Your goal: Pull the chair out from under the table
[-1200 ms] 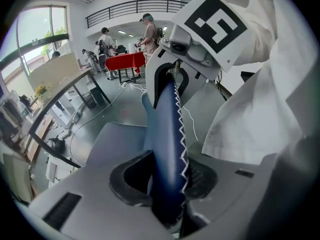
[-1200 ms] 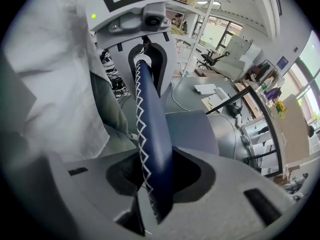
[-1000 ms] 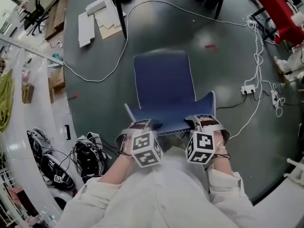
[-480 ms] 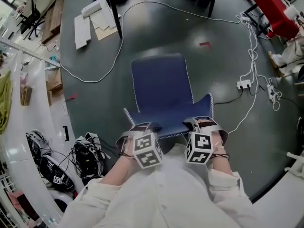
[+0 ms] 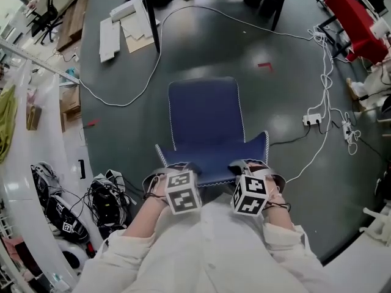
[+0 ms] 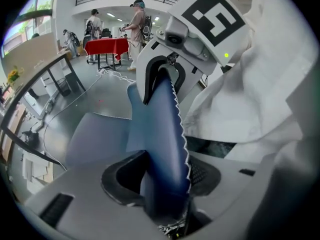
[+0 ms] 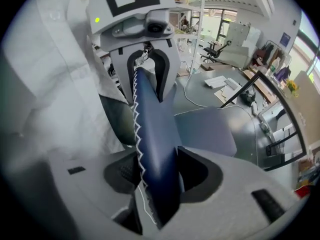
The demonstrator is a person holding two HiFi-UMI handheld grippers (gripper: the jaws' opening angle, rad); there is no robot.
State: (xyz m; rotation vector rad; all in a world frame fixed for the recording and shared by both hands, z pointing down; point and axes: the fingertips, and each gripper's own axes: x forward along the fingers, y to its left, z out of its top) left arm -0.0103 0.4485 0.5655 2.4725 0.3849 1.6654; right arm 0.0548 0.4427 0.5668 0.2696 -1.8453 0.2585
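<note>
Fingers (image 6: 117,176) of the left gripper (image 5: 176,170) have just been opening and now sit loose around the chair back (image 6: 160,129). The right gripper (image 5: 252,166) has opened too, its fingers (image 7: 207,171) loose on both sides of the back. Both grippers point steeply down, side by side, close to the body. The chair (image 5: 204,118) is smooth, blue and curved, with white zigzag stitching. It stands on the dark floor (image 5: 275,102), well apart from the far table legs (image 5: 153,17).

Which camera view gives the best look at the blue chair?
The head view: it shows the chair from above, with the full seat and backrest. Both gripper views show only its backrest edge up close, plus part of the seat.
</note>
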